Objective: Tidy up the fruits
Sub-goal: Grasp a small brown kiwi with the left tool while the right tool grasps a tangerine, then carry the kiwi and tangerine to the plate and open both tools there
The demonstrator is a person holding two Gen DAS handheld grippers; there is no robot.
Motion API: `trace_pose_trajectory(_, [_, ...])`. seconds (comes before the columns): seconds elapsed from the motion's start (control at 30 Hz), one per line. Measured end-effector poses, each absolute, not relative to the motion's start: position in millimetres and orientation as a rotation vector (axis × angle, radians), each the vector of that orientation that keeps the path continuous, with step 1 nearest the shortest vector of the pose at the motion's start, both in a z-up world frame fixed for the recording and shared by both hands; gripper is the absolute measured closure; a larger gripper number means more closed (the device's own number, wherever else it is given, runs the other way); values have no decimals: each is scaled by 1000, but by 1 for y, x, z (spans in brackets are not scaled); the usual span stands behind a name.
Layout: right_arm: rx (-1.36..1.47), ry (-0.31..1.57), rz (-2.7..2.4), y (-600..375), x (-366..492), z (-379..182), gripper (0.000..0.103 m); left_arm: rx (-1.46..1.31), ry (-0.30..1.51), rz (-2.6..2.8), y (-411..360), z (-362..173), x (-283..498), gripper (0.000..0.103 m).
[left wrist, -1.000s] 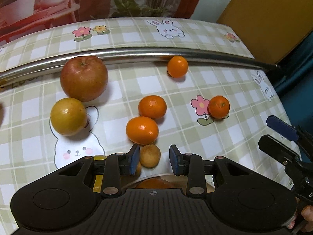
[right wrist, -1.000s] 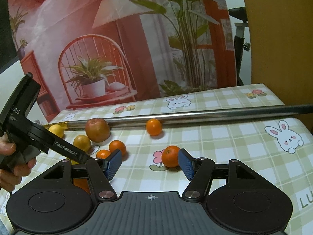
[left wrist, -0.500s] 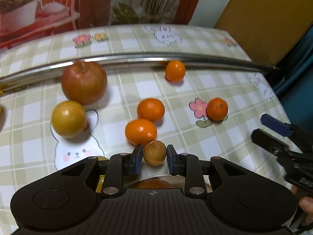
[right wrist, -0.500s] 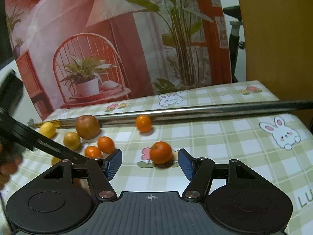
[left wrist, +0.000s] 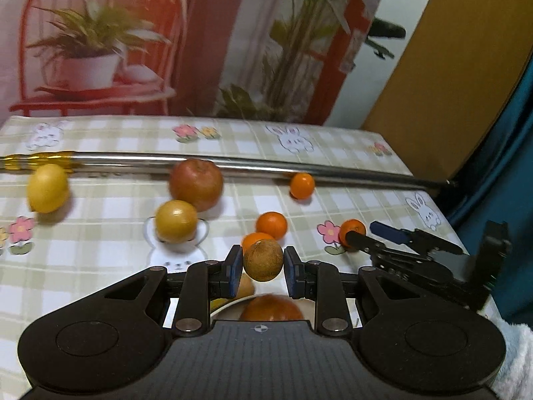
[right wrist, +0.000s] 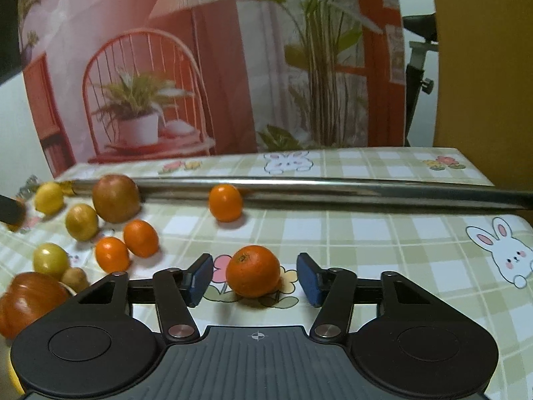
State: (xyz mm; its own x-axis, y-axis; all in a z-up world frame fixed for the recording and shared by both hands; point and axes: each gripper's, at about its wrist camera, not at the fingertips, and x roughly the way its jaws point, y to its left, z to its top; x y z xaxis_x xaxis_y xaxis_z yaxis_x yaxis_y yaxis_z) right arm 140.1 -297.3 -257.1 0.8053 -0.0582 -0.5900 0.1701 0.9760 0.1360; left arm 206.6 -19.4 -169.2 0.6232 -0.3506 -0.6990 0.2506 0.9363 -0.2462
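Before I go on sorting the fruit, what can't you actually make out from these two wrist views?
- Plate under the left gripper: left wrist view, mostly hidden by the gripper body.
- Red fruit on it: the same body covers its lower half.
- Whether the small brown fruit is lifted clear: not visible.
- Left gripper's fingertips: outside the right wrist view.

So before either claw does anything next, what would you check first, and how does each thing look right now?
1. Left claw shut on the brown fruit: ok.
2. Brown fruit lifted clear of the table: cannot tell.
3. Right claw open, a pad on either side of the orange: ok.
4. Pads not yet touching that orange: ok, gaps show on both sides.
5. Orange resting on the tablecloth, not rolling: ok.
6. Room in the plate below the left claw: cannot tell, mostly hidden.
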Motion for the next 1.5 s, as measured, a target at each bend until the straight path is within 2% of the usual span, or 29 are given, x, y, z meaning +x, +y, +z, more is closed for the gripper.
trace_pose_trajectory(0.1, [139, 635, -131, -291, 150, -258, 54, -139, 801, -328, -10, -167, 193, 75])
trace_pose_trajectory(0.2, [116, 677, -144, -287, 157, -263, 62, -142, 779, -313, -5, -167, 183, 75])
trace_pose_trajectory(0.37, [111, 690, -142, -285, 157, -266, 68, -123, 757, -308, -4, -169, 166, 75])
trace_pose_trajectory(0.63, [146, 655, -134, -290, 148, -264, 68, -133, 716, -292, 2, -175, 136, 75])
trace_pose_trajectory(1.0, [194, 617, -164, -280, 122, -255, 68, -167, 747, -280, 14, -187, 119, 75])
trace_pose_trajectory(1.5, [335, 573, -76, -219, 20, -223, 68, -102, 801, -275, 2, -218, 99, 75])
